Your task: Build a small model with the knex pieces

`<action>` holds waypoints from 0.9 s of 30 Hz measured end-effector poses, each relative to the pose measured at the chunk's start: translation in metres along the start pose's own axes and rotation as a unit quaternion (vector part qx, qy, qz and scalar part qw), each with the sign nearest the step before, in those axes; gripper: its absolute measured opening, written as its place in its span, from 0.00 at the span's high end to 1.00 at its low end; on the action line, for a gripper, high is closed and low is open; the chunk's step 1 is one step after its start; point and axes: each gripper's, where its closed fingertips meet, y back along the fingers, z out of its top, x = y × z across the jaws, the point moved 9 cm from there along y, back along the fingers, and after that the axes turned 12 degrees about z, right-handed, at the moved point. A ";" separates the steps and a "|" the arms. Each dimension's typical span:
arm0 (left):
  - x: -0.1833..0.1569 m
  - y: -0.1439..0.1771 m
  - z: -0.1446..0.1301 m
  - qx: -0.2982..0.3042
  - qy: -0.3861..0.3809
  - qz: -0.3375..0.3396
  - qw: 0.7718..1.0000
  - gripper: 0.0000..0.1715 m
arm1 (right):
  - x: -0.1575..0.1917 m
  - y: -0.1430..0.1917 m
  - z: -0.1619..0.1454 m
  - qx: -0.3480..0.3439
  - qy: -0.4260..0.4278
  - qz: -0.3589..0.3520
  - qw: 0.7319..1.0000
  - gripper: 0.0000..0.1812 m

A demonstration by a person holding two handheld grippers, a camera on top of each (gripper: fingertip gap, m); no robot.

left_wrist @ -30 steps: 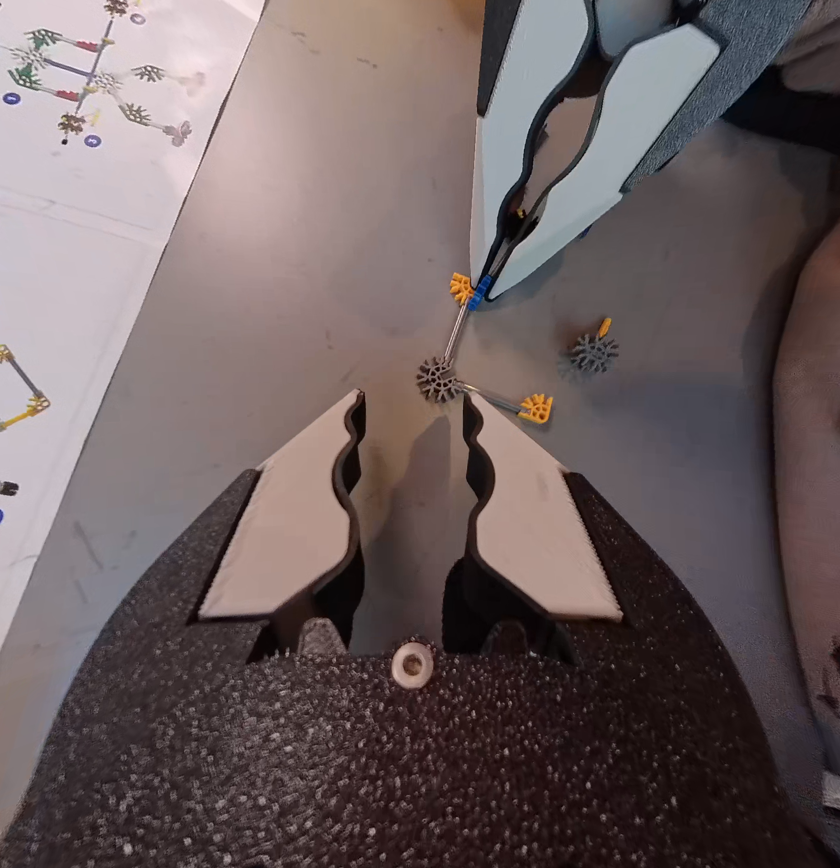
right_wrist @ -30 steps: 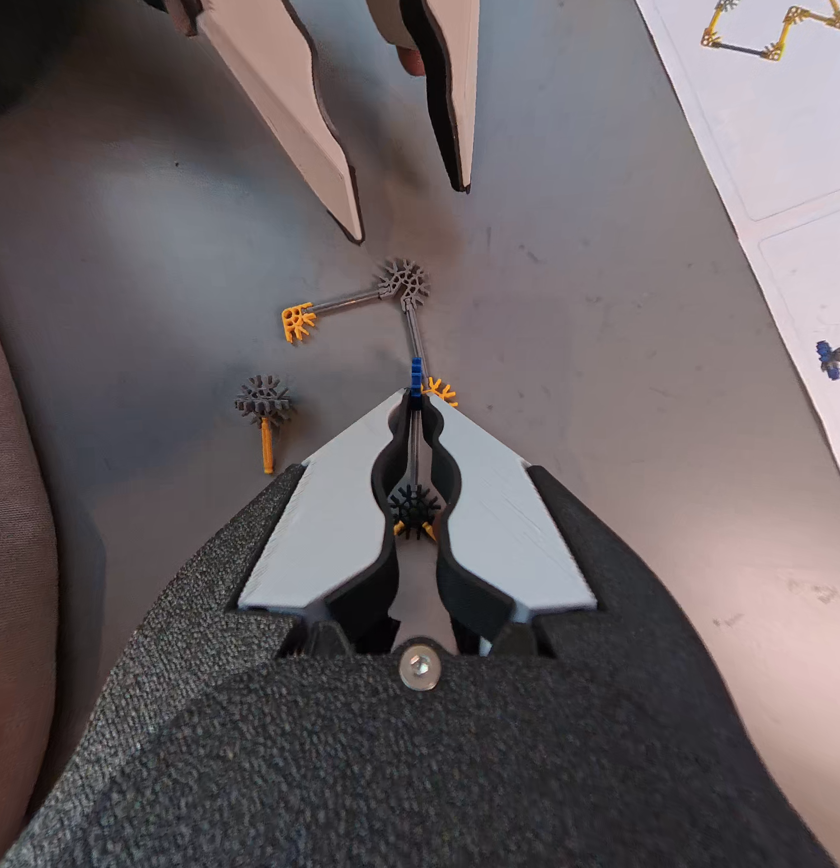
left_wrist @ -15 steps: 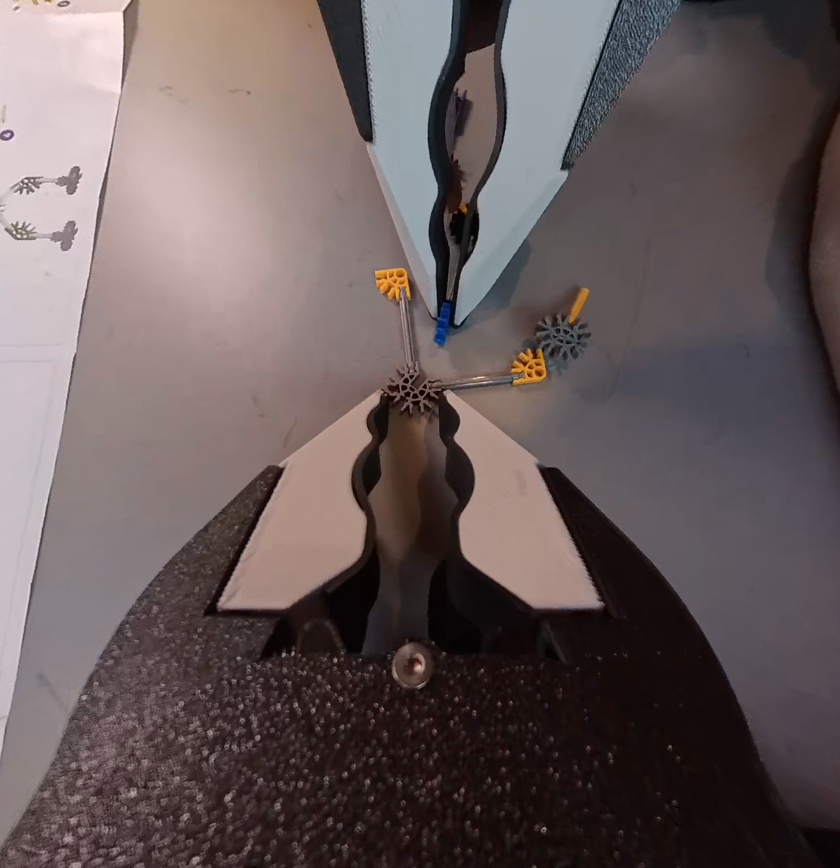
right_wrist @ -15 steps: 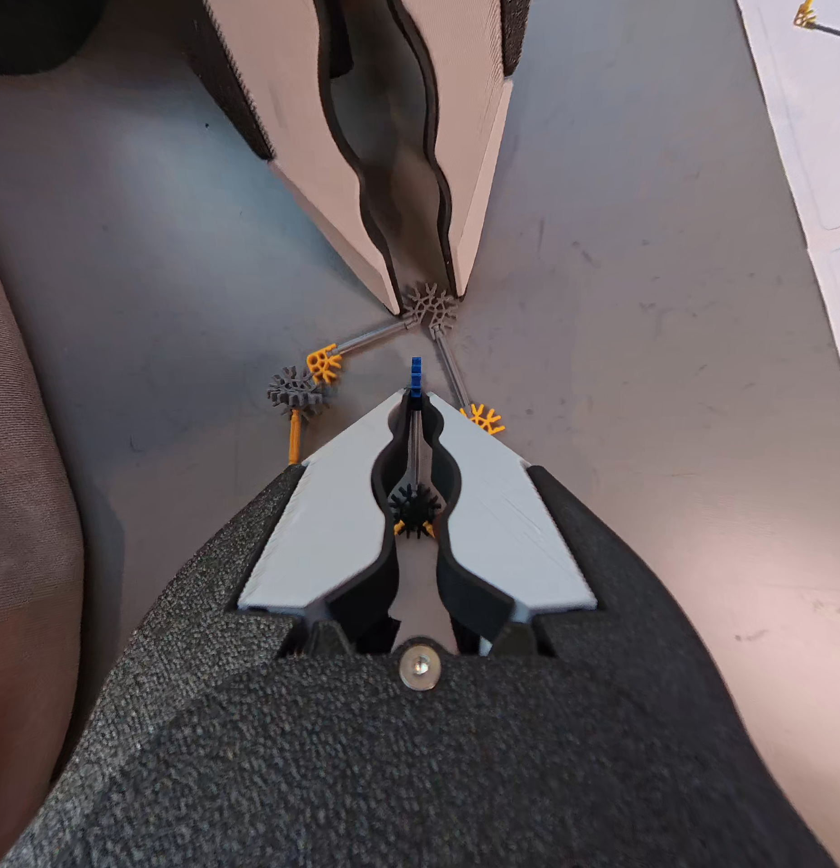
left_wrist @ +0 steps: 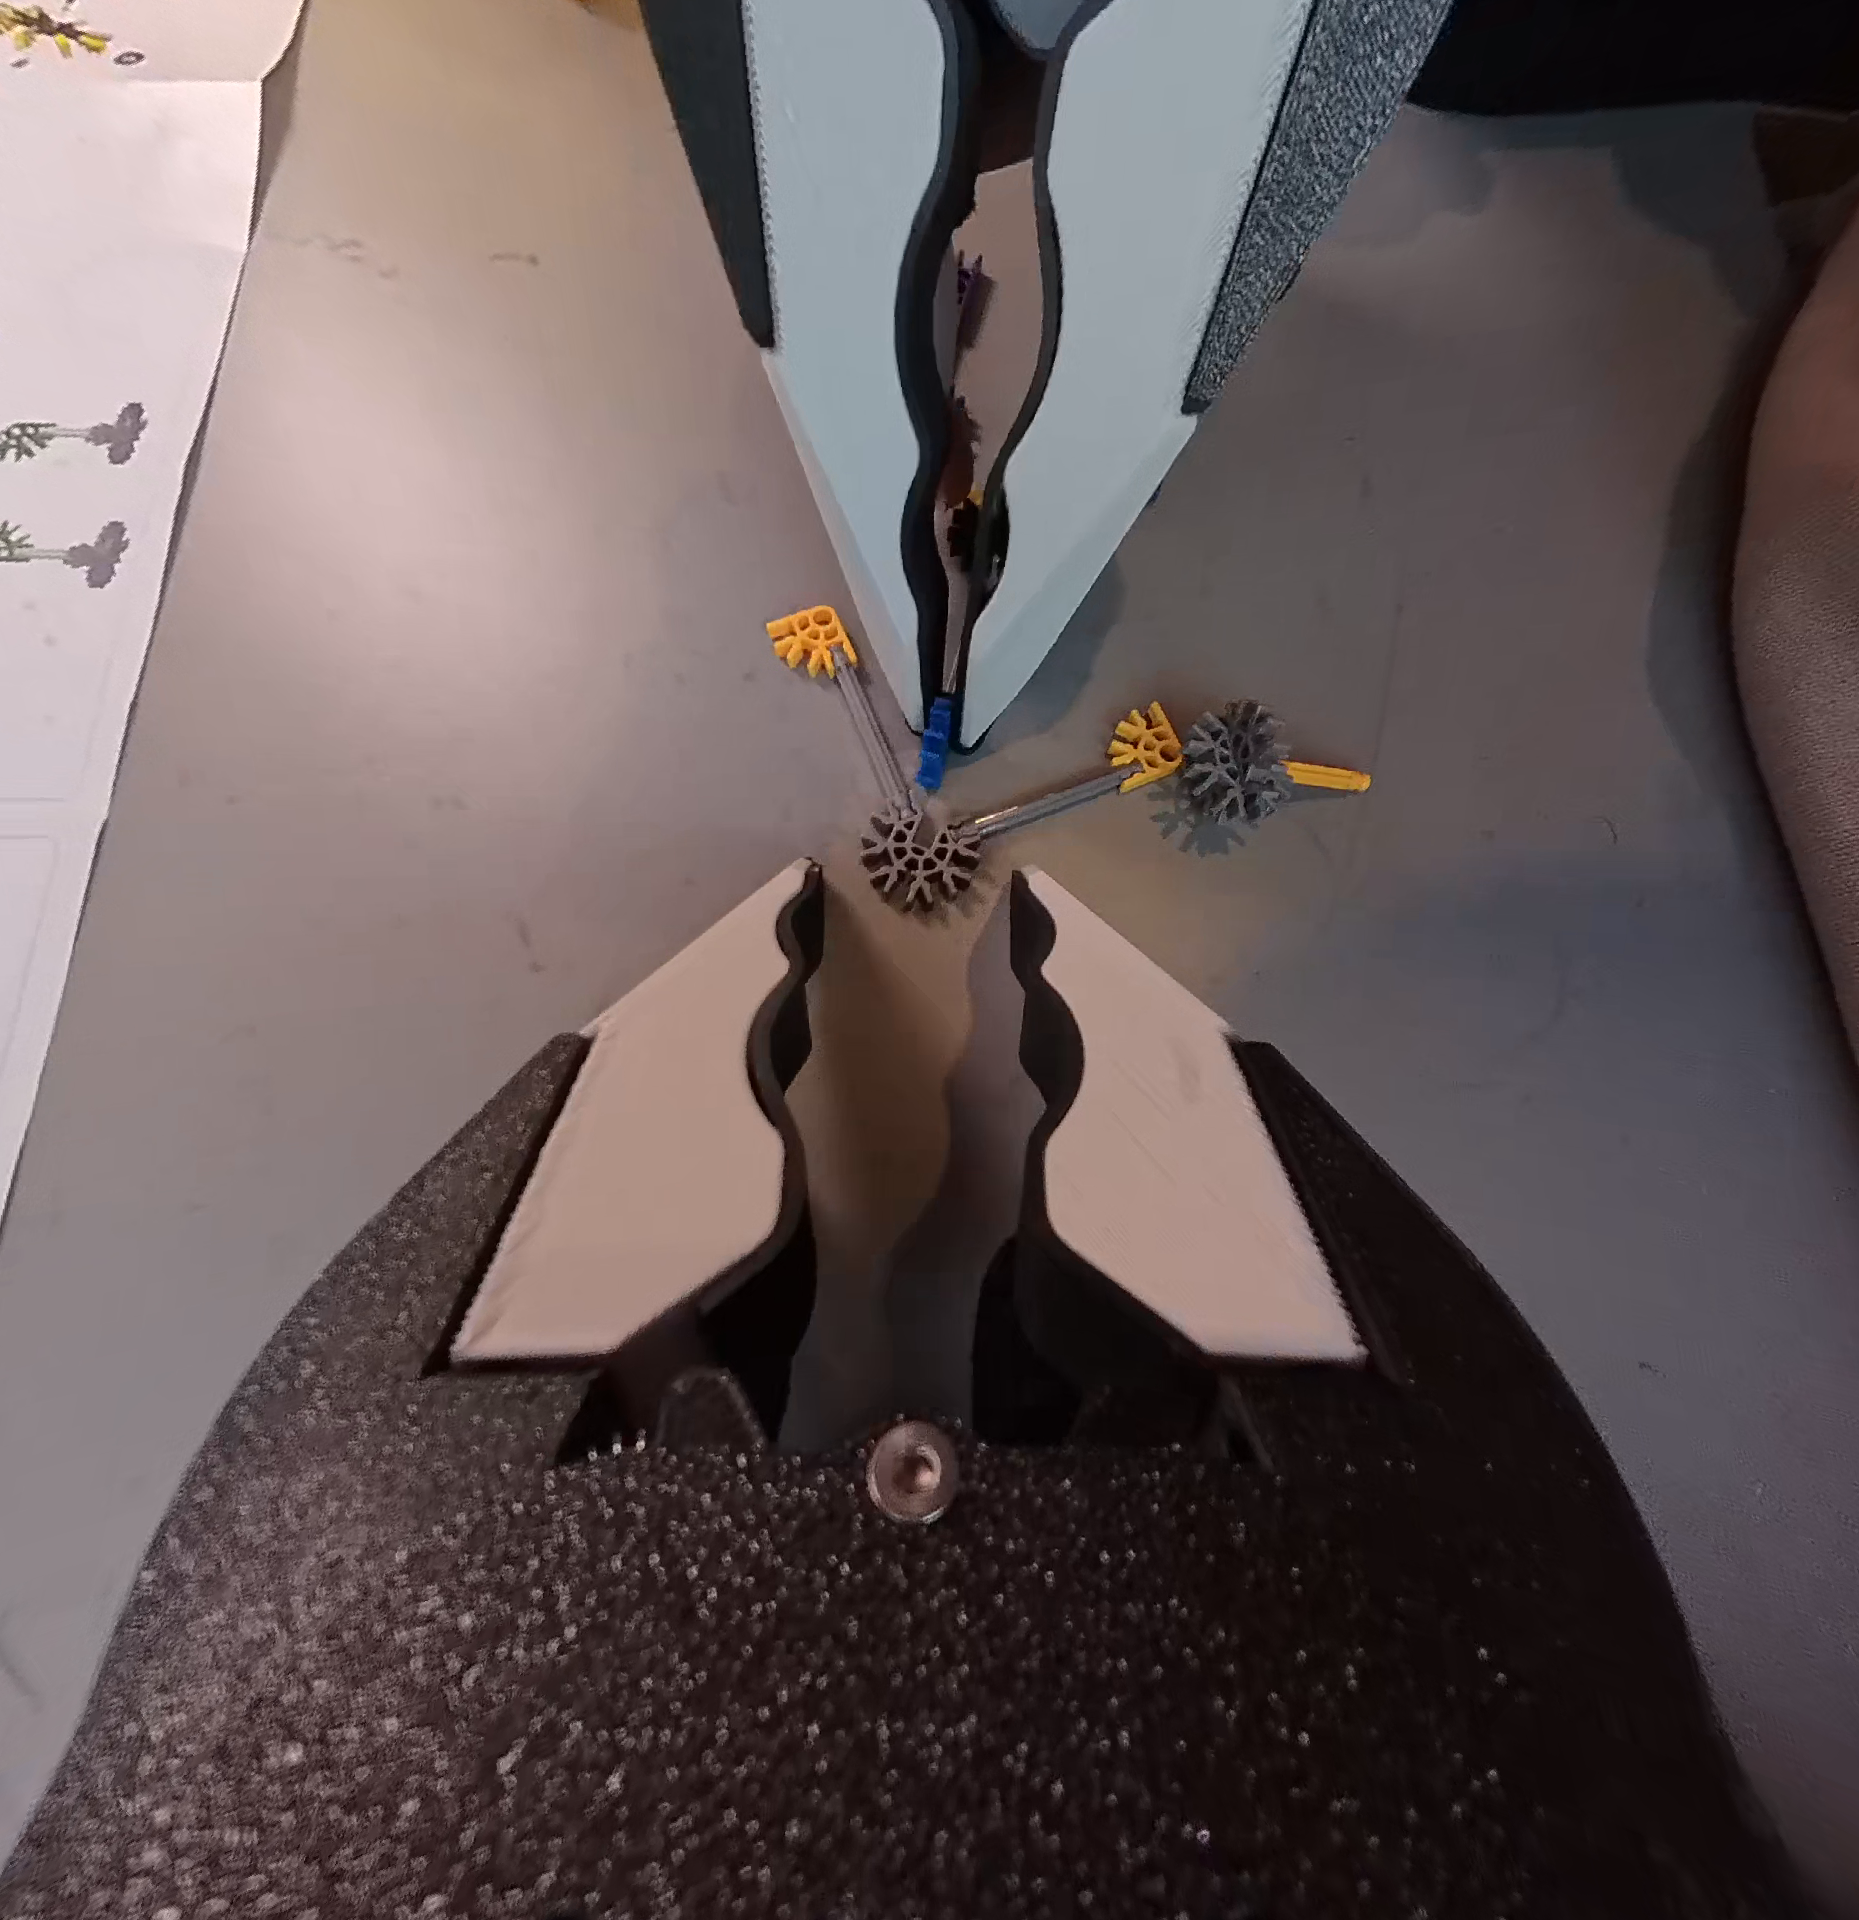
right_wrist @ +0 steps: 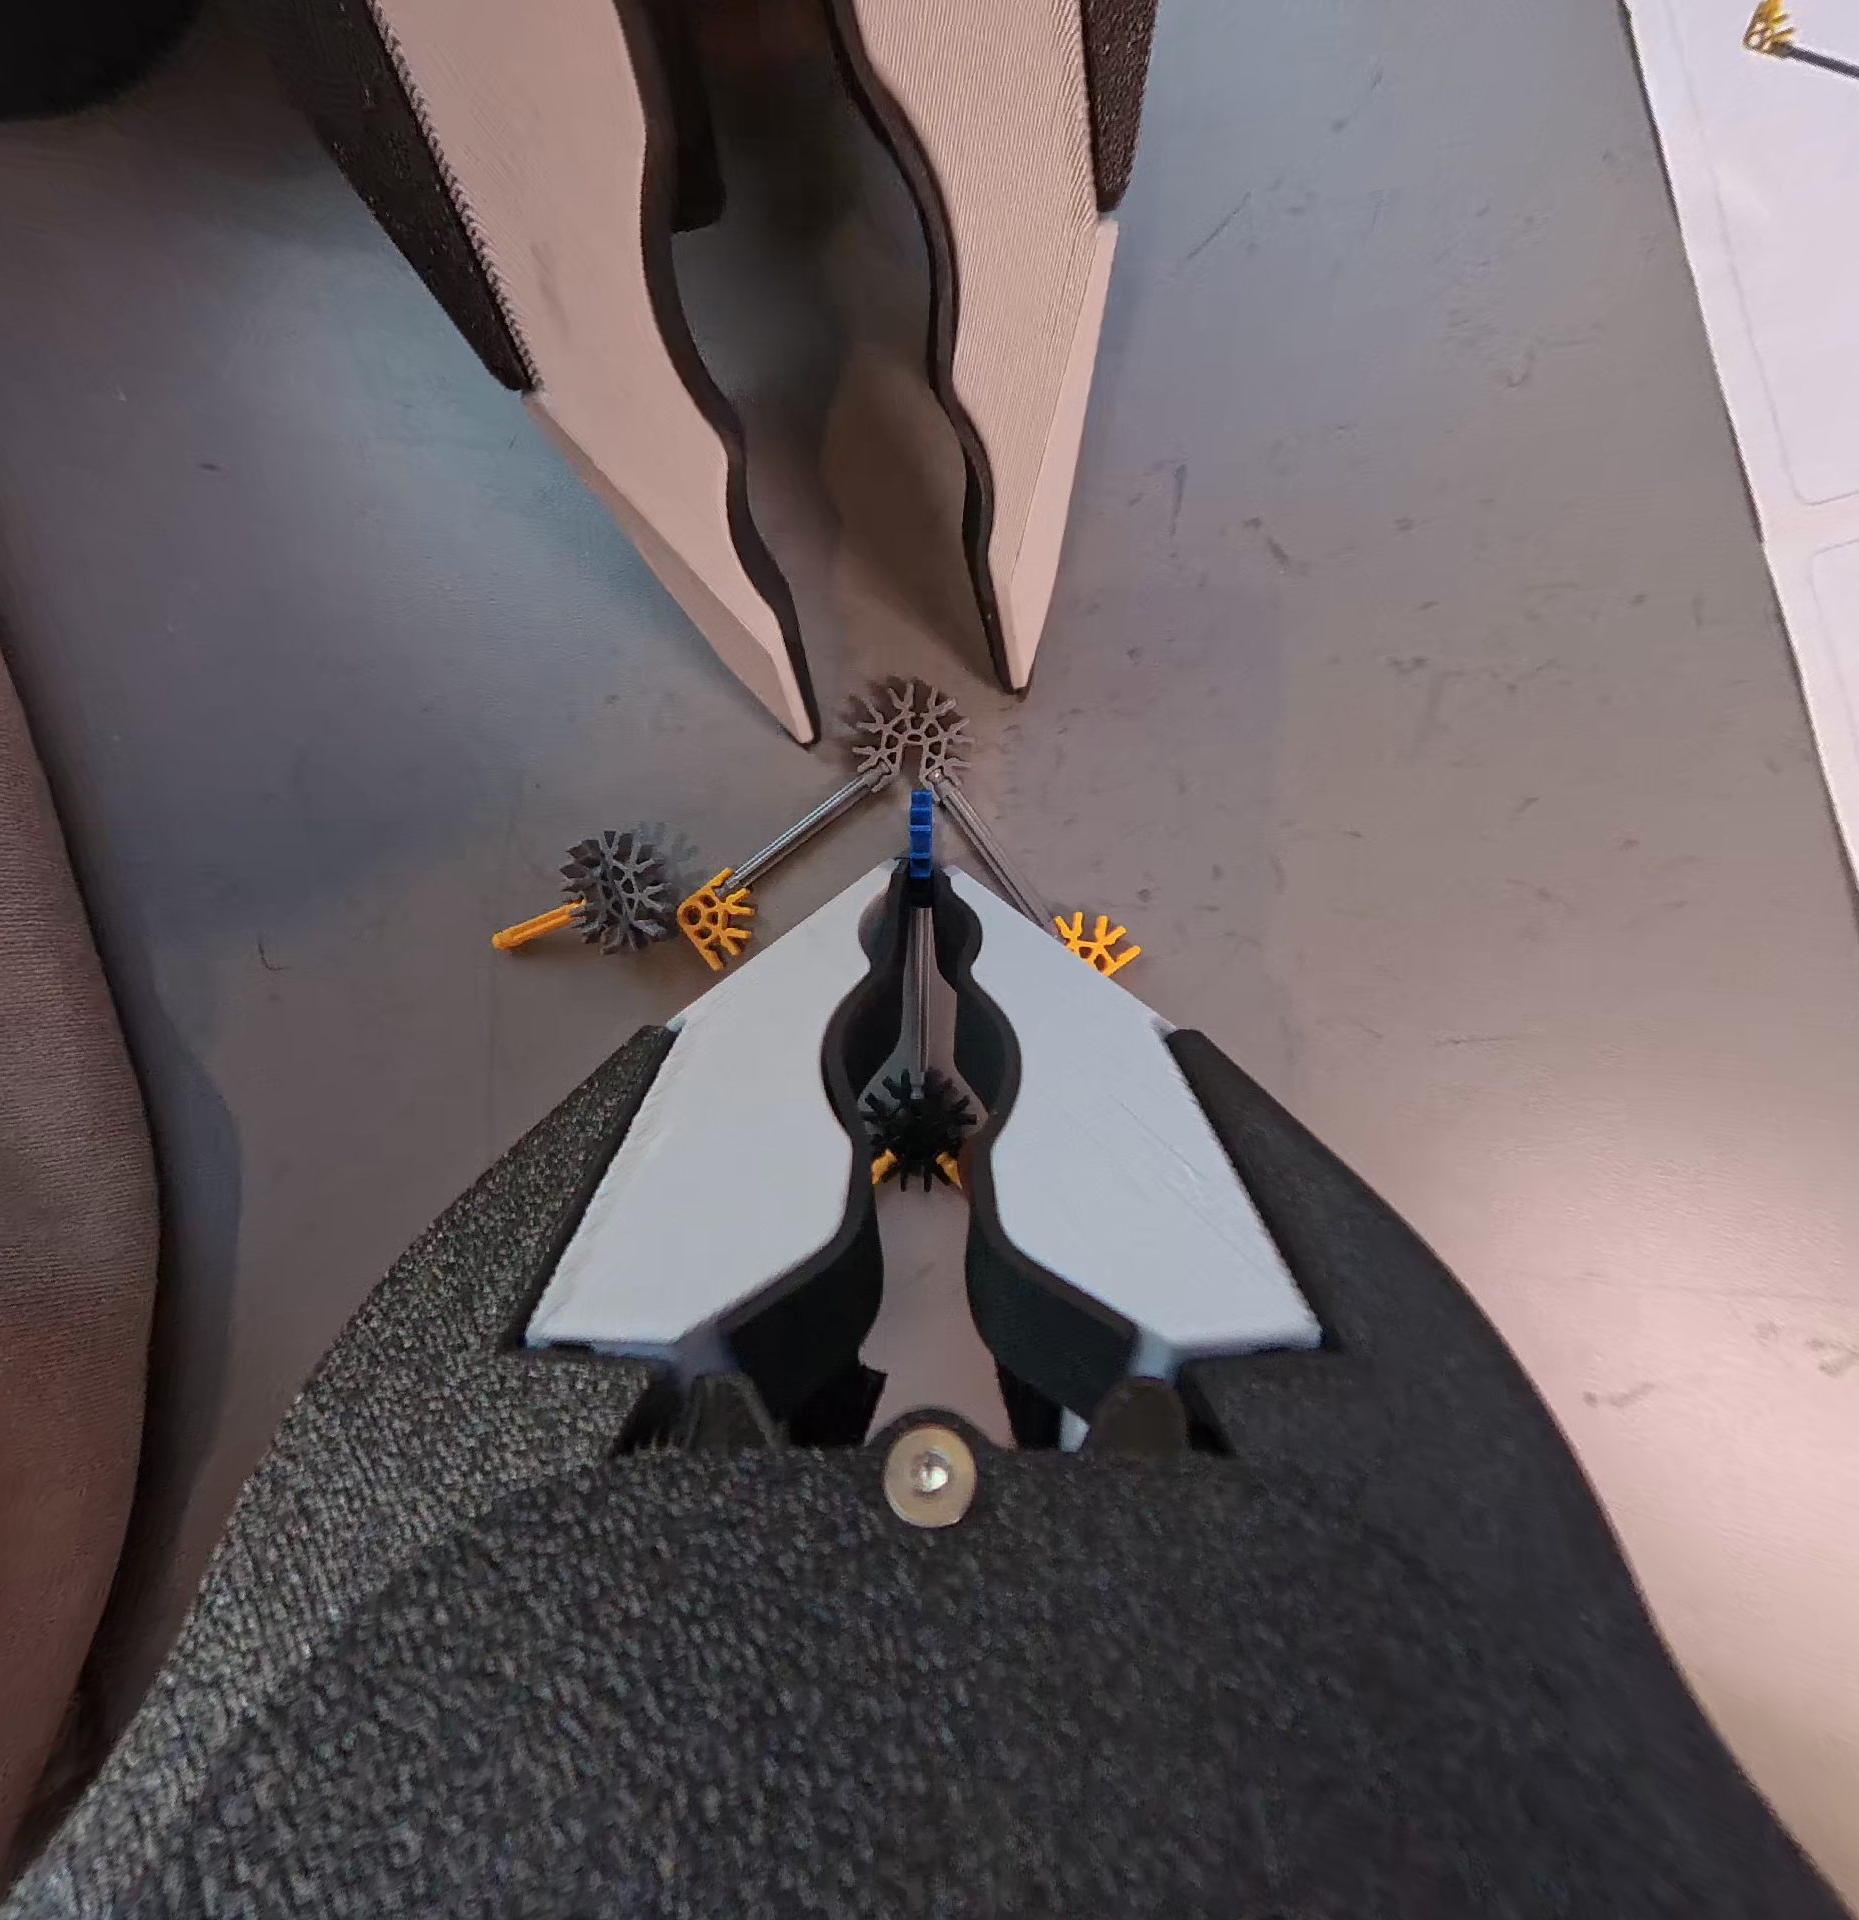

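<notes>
I have the left gripper [left_wrist: 914, 883] reaching up from the frame's bottom, tips low over the grey table [left_wrist: 437, 727], jaws parted and bracketing the grey hub connector [left_wrist: 920, 854] without clear contact. Opposite, my right gripper [right_wrist: 917, 883] is clamped on a grey rod [right_wrist: 917, 997] (blue tip [right_wrist: 920, 826] forward), its long axis running straight up-frame toward the hub. A loose grey wheel [right_wrist: 621, 891] lies centre-left.
</notes>
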 end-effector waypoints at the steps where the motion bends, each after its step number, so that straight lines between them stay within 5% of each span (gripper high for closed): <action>1: -0.002 -0.001 0.000 -0.002 -0.008 -0.003 1.000 0.79 | 0.000 0.000 0.000 0.000 0.000 0.000 1.000 0.99; 7: -0.004 -0.003 0.003 -0.001 -0.016 -0.002 1.000 0.87 | 0.001 -0.002 0.002 -0.002 0.005 0.006 1.000 0.99; 27: -0.009 -0.006 0.007 0.002 -0.011 0.014 1.000 0.87 | 0.001 -0.004 0.002 -0.010 0.014 0.012 1.000 0.99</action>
